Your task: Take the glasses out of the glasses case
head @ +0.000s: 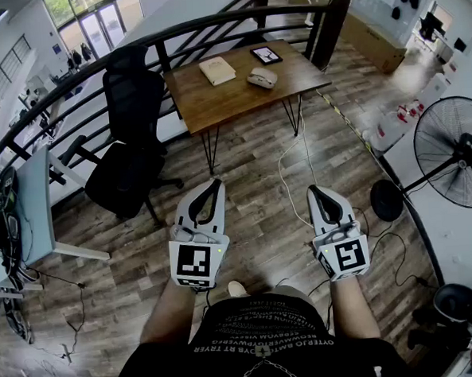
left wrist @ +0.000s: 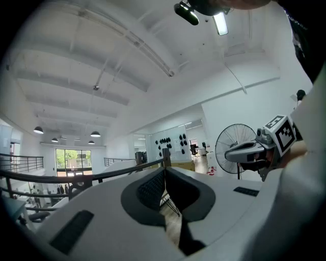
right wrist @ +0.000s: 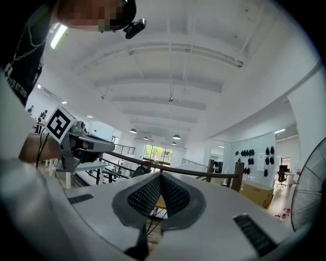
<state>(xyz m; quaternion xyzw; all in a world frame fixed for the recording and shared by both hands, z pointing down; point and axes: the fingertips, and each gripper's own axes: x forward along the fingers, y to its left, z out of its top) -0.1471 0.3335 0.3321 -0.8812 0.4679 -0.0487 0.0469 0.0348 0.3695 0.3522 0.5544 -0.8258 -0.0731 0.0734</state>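
A pale grey glasses case (head: 262, 78) lies closed on the wooden table (head: 215, 104), far ahead of me. Both grippers are held level at waist height, well short of the table and touching nothing. My left gripper (head: 217, 182) has its tips together with nothing between them, and the left gripper view shows its pads meeting (left wrist: 164, 171). My right gripper (head: 313, 189) is shut and empty as well, its pads closed at the tip (right wrist: 161, 176). No glasses are visible.
A beige box (head: 217, 70) and a dark tablet (head: 266, 55) share the table. A black office chair (head: 129, 142) stands to the left, with a curved dark railing (head: 93, 61) behind it. A standing fan (head: 458, 162) and floor cables (head: 299, 180) are on the right.
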